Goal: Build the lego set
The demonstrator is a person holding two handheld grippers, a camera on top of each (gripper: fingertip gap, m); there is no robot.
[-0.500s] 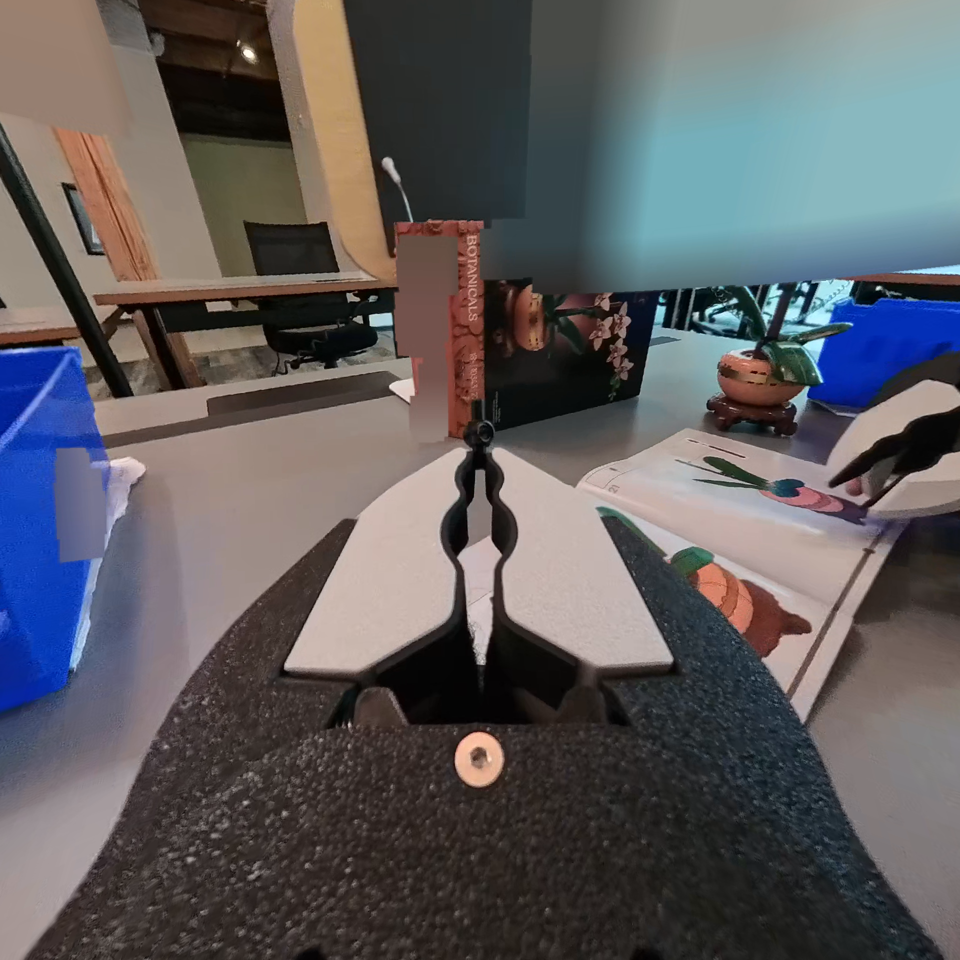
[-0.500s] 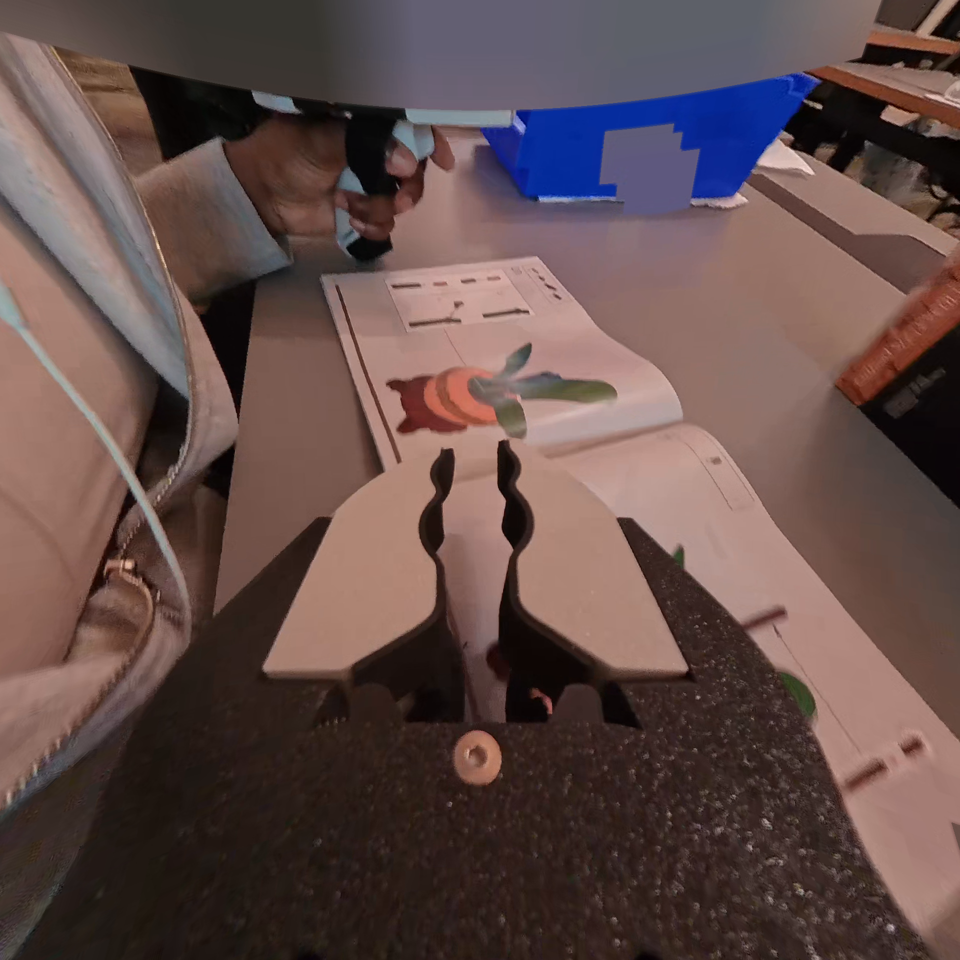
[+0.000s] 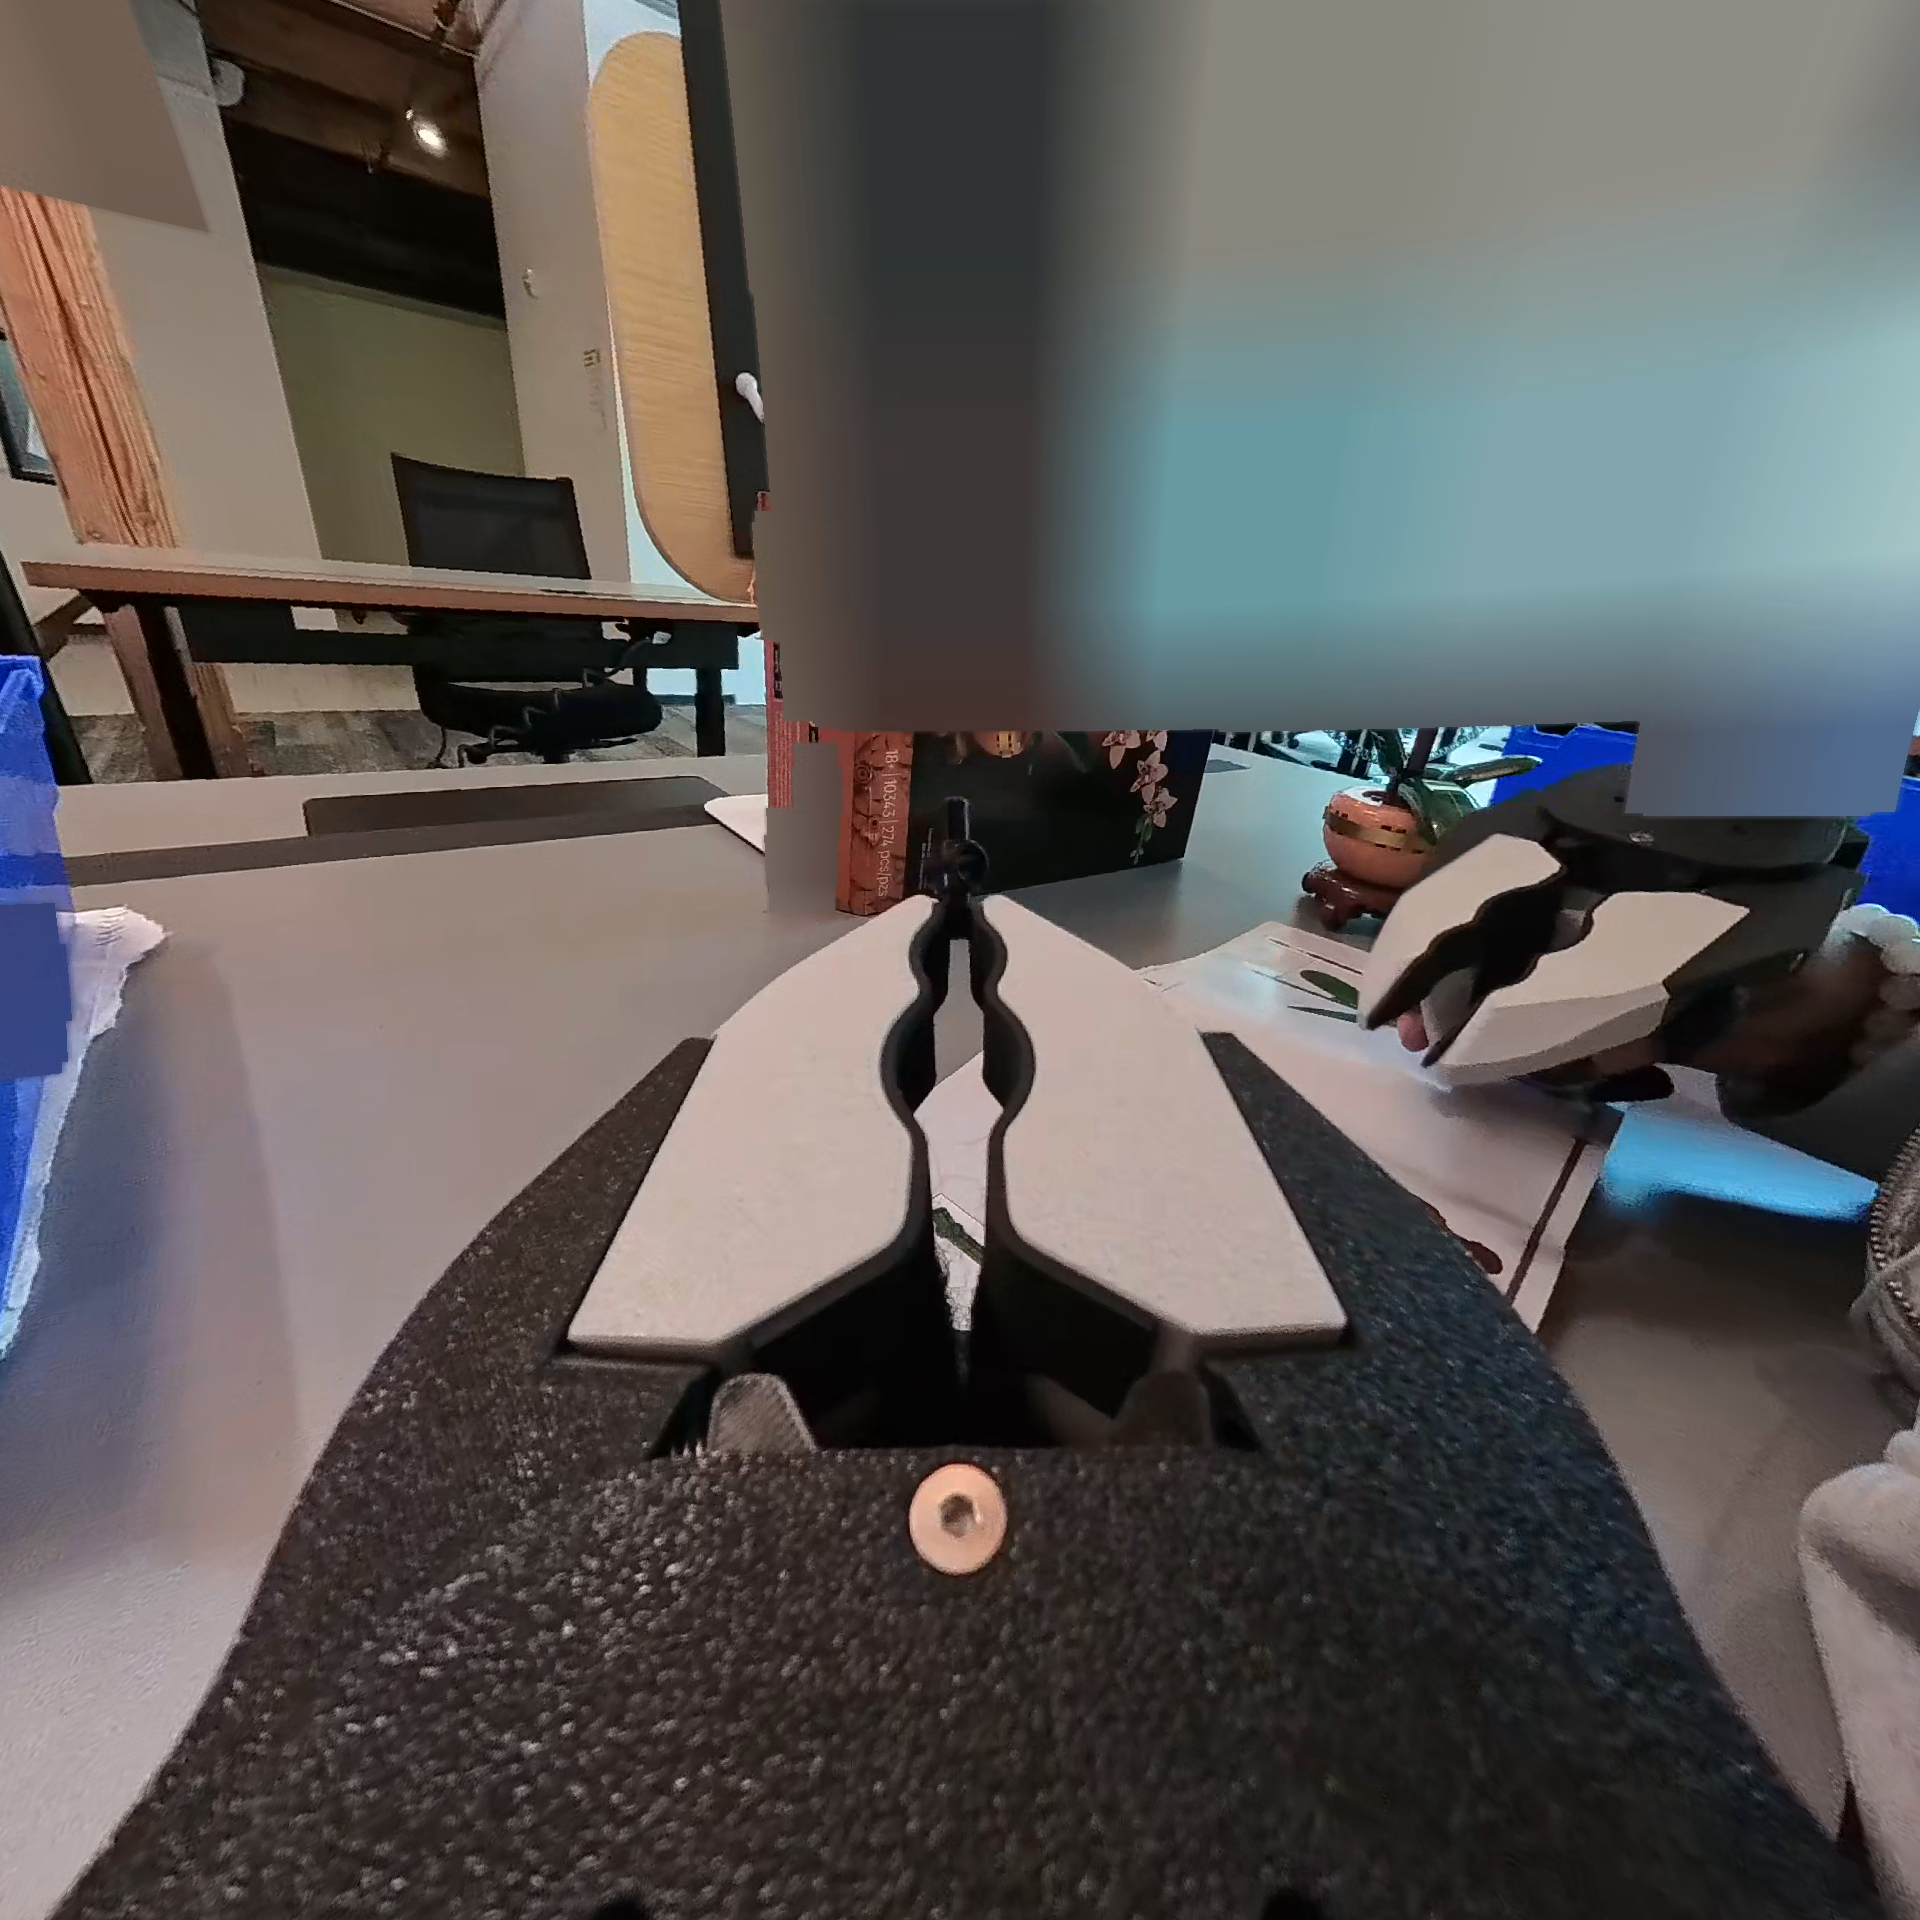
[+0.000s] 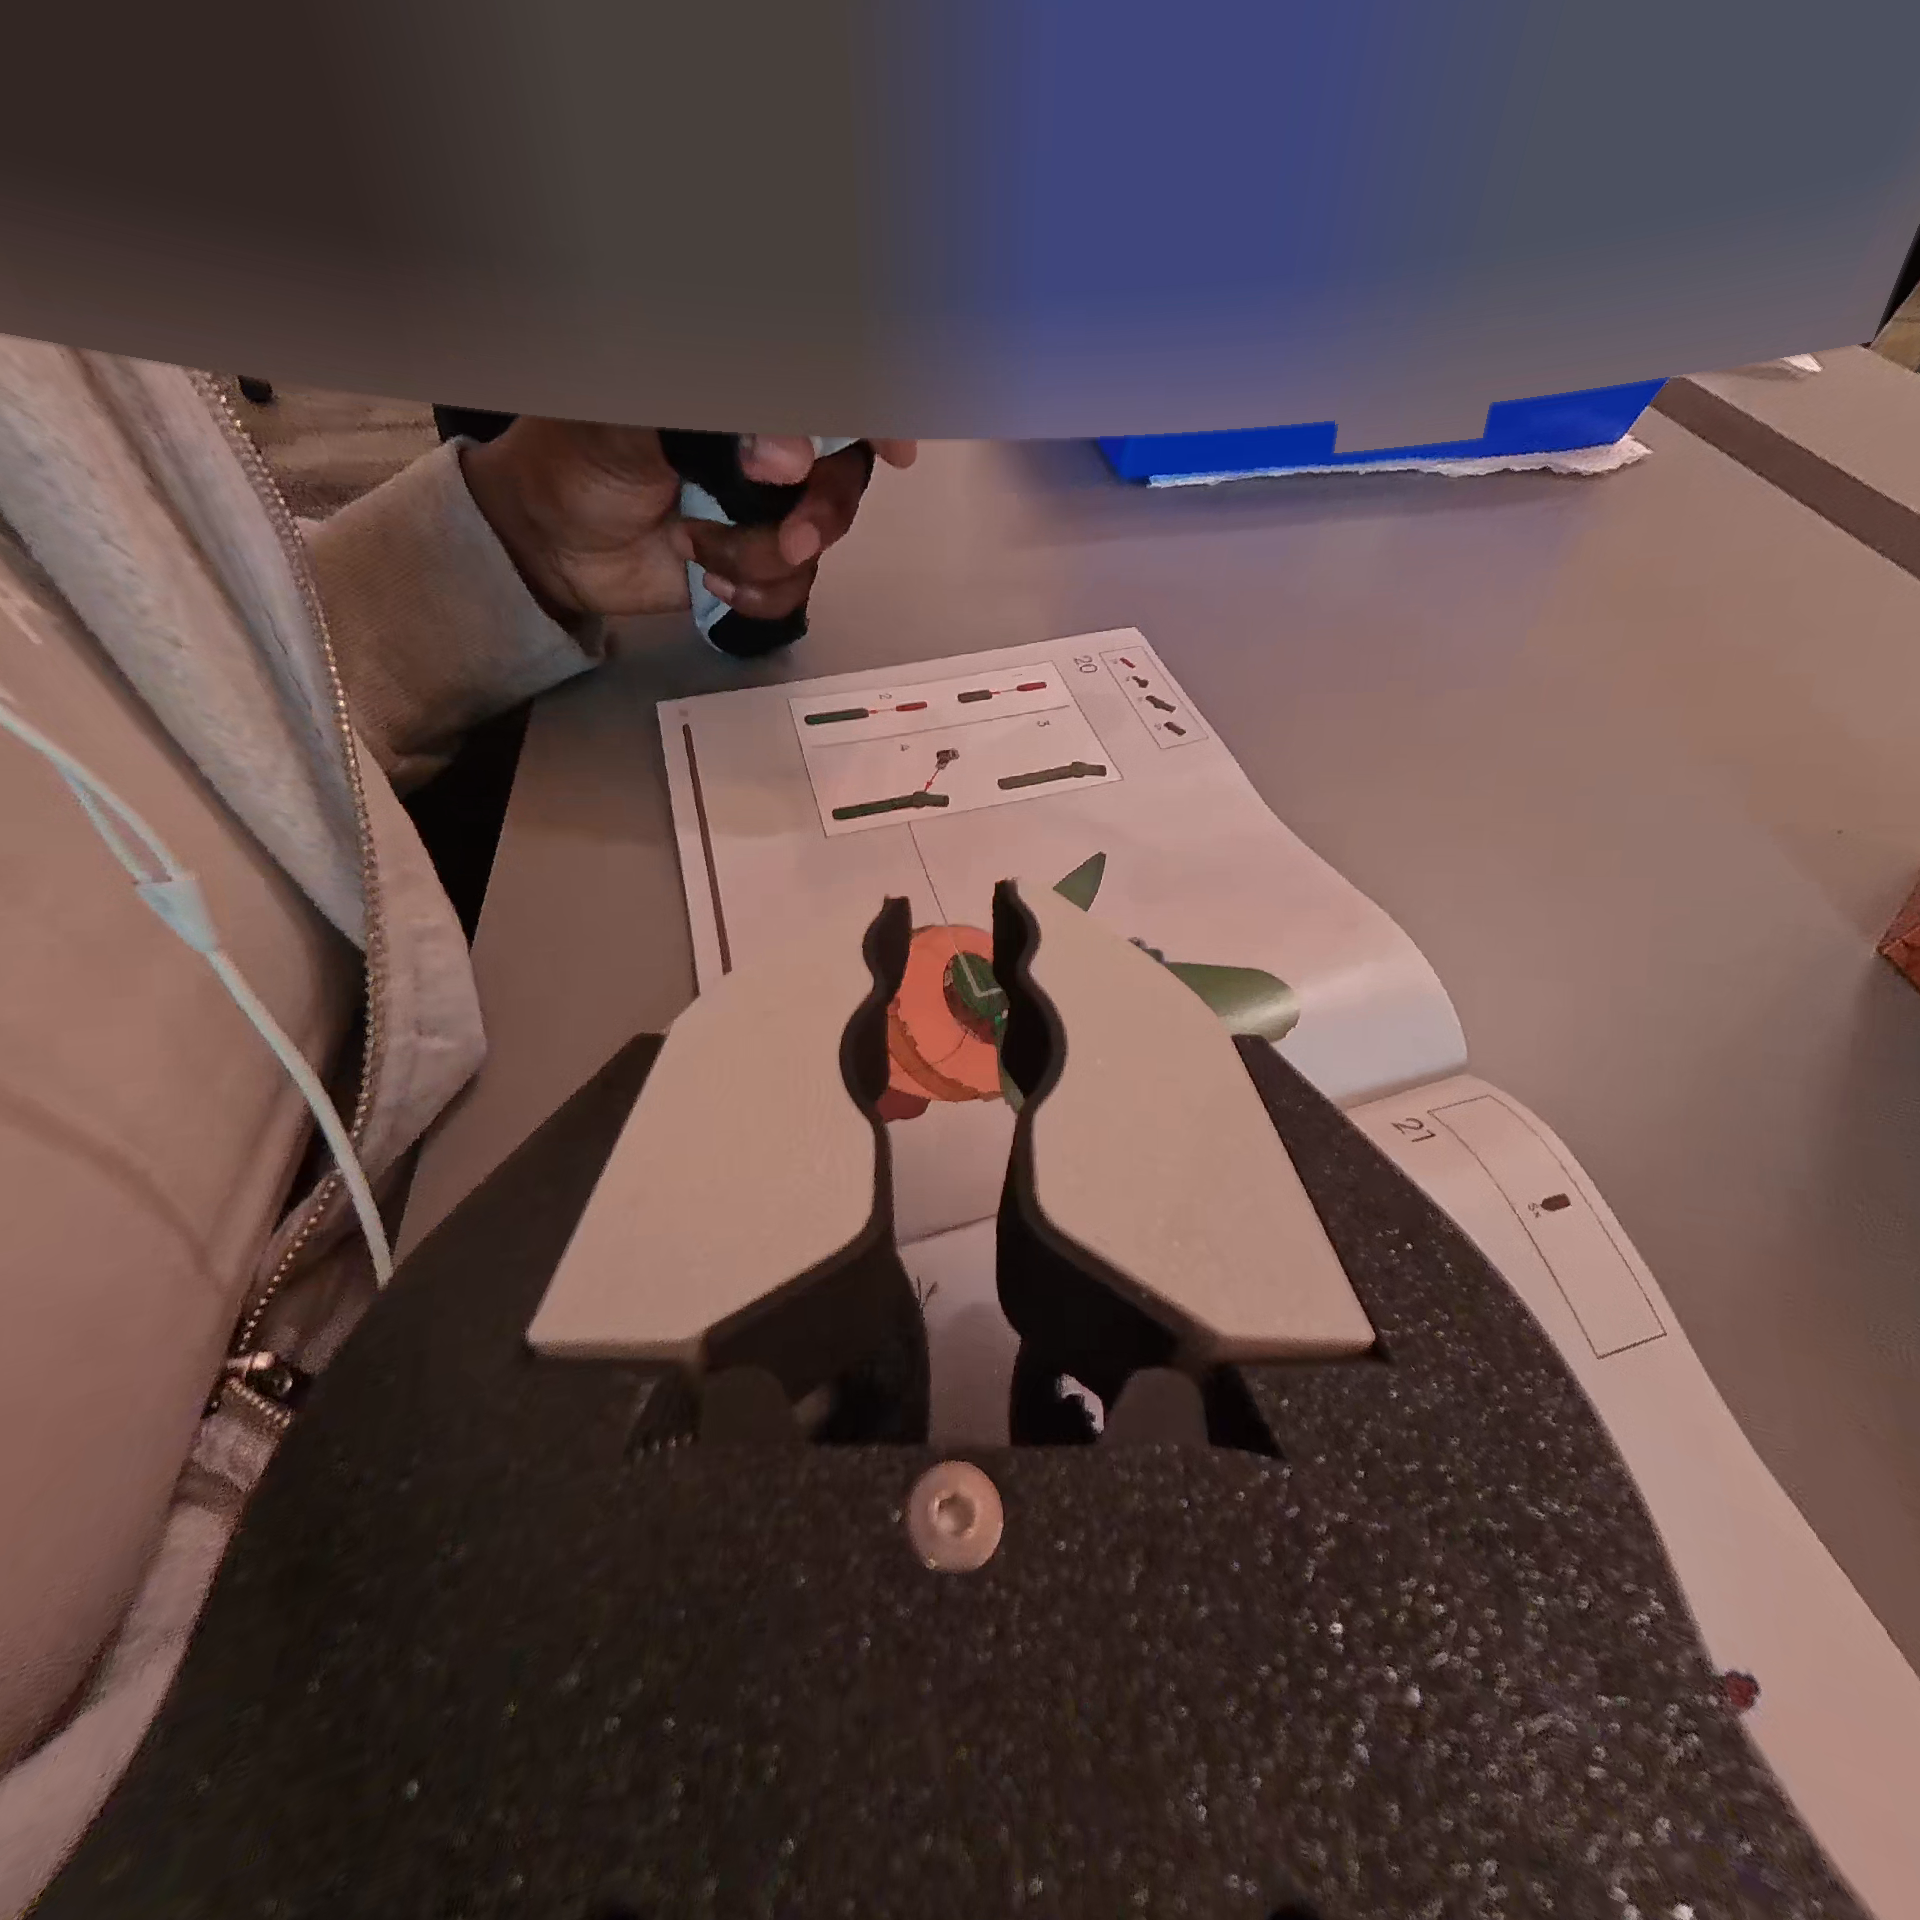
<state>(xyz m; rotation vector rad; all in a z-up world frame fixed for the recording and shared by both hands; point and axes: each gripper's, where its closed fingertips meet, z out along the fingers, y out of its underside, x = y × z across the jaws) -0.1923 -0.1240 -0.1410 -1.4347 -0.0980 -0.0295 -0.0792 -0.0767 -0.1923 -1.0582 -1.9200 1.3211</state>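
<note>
Left claw [image 3: 957, 914] level, pinching small black piece [image 3: 958, 852], right claw [image 4: 943, 914] parted over open booklet [image 4: 1039, 810]

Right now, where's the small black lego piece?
Left wrist view, centre: the small black lego piece is pinched at the tips of the left hand-held gripper, raised above the grey table in front of the set's box.

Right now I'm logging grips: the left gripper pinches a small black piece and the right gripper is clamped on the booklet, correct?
Not quite. The right gripper is open and holds nothing, hovering above the booklet in the right wrist view. The left gripper does pinch the small black piece.
</note>
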